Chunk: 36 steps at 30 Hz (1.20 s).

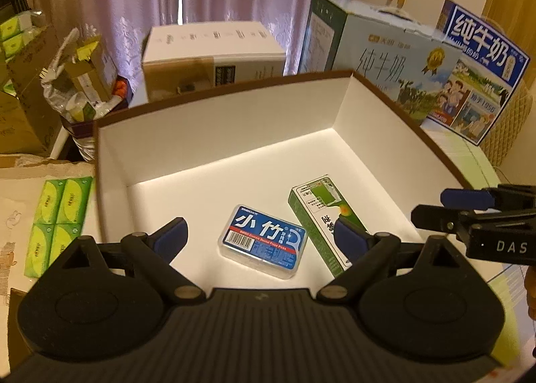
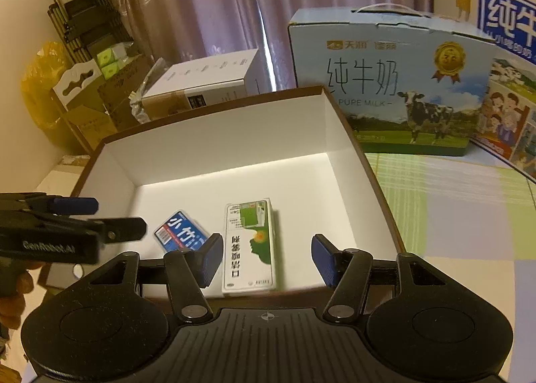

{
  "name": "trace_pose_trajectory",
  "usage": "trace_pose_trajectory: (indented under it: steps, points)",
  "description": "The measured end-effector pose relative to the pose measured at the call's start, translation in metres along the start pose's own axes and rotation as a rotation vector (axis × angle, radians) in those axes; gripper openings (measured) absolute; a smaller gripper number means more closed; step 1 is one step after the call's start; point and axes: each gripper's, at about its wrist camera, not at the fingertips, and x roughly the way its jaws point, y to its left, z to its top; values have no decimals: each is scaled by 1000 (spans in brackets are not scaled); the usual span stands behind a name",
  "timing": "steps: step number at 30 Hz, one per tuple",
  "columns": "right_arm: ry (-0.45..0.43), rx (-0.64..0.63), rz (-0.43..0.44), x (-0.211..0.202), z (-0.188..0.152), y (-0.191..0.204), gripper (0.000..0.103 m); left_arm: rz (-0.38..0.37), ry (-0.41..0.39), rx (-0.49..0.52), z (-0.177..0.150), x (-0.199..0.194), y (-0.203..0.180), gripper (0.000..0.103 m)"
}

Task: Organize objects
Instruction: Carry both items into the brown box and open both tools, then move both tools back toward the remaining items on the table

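- Your left gripper (image 1: 259, 237) hovers over the near edge of the open white box (image 1: 234, 121); fingers spread wide, holding nothing.
- Your right gripper (image 2: 266, 257) hangs at the box's near wall, fingers released and empty.
- The blue floss-pick case (image 1: 263, 242) lies flat on the box floor, at 6 o'clock from box centre.
- The green-and-white carton (image 2: 249, 245) lies flat just beside the case, at its 3 o'clock; whether they touch, you cannot tell.
- Milk cartons (image 2: 392, 81) stand beyond the box at 1 o'clock.
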Motion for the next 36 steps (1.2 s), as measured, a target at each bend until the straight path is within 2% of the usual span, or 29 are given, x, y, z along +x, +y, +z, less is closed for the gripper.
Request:
trace_pose_trajectory:
  steps: [11, 18, 25, 30, 36]
  points:
    - [-42, 18, 25, -58, -27, 14, 56, -4, -52, -32, -29, -71, -1, 92]
    - [-55, 11, 57, -90, -53, 21, 56, 8, -64, -58, -60, -110, -3, 92]
    - [-37, -2, 83, -113, -86, 19, 56, 16, -28, -85, -95, -130, -13, 92]
    - [4, 14, 93, -124, -113, 10, 56, 25, 7, -102, -123, -135, -23, 92]
    - [69, -8, 149, -122, -139, 11, 56, 46, 60, -134, -153, -140, -26, 92]
